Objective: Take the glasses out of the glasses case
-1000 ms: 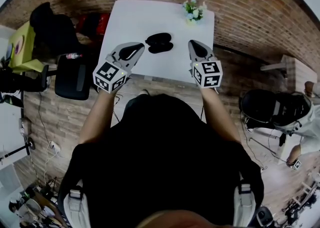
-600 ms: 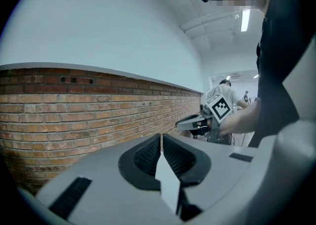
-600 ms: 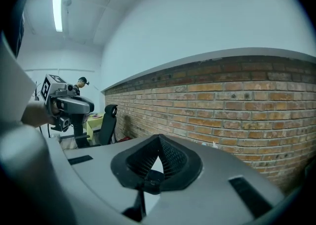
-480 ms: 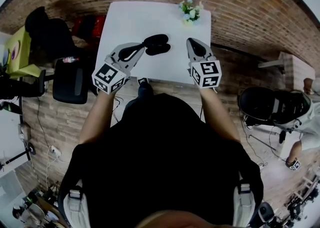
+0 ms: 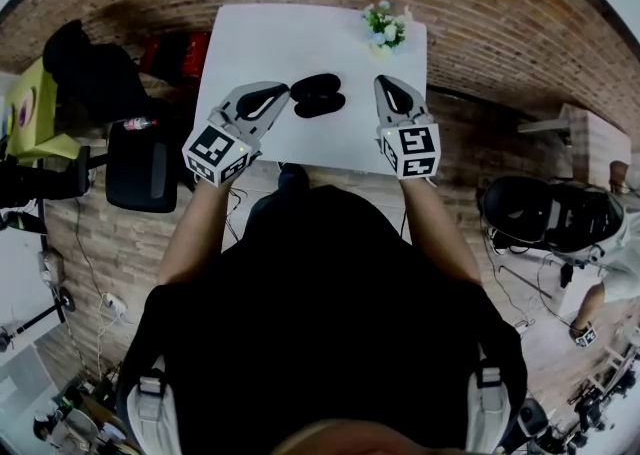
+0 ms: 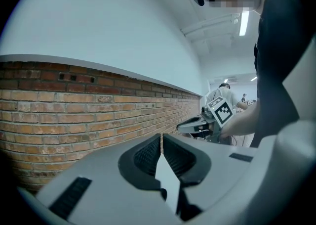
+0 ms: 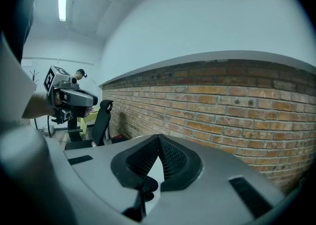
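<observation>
A black glasses case (image 5: 318, 95), seen as two dark oval lobes side by side, lies on the white table (image 5: 260, 38) in the head view. My left gripper (image 5: 283, 92) hovers just left of the case, its jaws shut and empty. To the case's right, a short gap away, my right gripper (image 5: 388, 84) is shut as well, with nothing in it. Both gripper views point upward at a brick wall and show neither the case nor the table. The left gripper (image 6: 161, 135) and the right gripper (image 7: 159, 137) both show their pads closed tip to tip. The glasses themselves are hidden.
A small pot of white flowers (image 5: 386, 25) stands at the table's far right corner. A black office chair (image 5: 145, 158) sits left of the table, with a red object (image 5: 186, 49) beyond it. Brick-patterned floor surrounds the table. Another black chair (image 5: 530, 211) is at the right.
The head view has swayed slightly. Both grippers keep their places on either side of the case, still shut. The case has not moved.
</observation>
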